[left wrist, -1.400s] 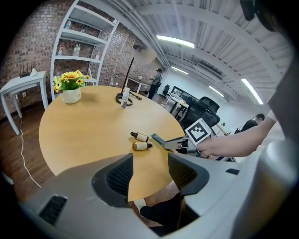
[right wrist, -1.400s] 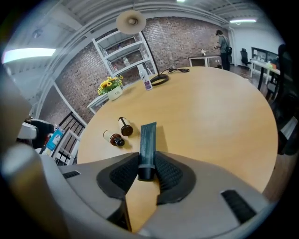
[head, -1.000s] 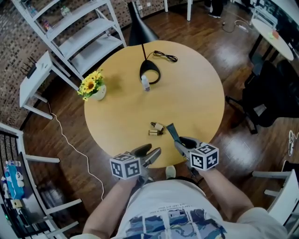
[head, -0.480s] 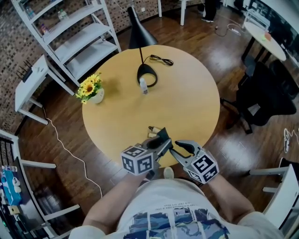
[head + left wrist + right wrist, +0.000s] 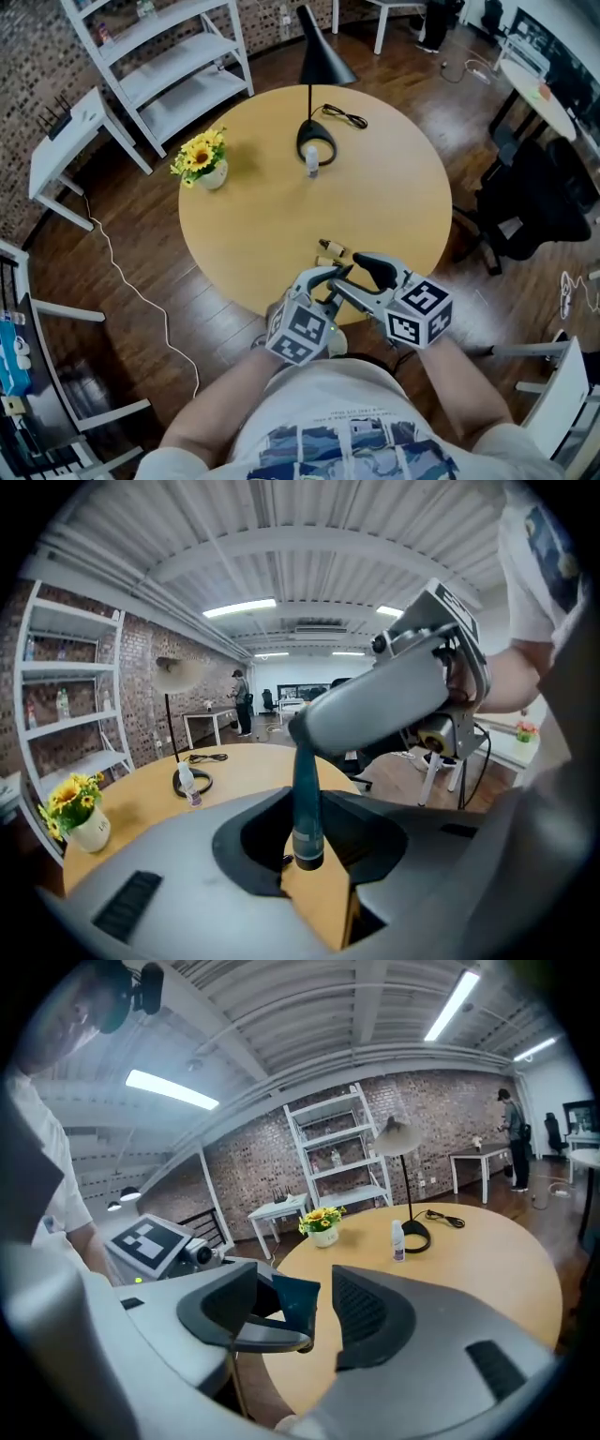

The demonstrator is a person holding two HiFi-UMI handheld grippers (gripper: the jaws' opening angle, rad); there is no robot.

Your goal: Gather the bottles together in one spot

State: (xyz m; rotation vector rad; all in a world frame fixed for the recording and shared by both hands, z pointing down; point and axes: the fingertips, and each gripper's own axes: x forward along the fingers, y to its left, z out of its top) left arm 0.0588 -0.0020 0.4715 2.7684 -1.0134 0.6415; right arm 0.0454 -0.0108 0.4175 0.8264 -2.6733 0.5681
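My left gripper point(image 5: 314, 844) clamps the slim teal bottle point(image 5: 306, 794). My right gripper point(image 5: 323, 1309) has just been opening, the bottle loose between its jaws. Small brown bottles point(image 5: 330, 250), apparently two, lie just ahead; the clear plastic bottle point(image 5: 312, 165) stands far beyond, ungathered.

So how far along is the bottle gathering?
Done: two small bottles lie together near the table edge. In hand: the left gripper is shut on the teal bottle; the jaws of the right gripper have just been opening, the bottle between them. Left: placing it, then the clear bottle by the lamp.
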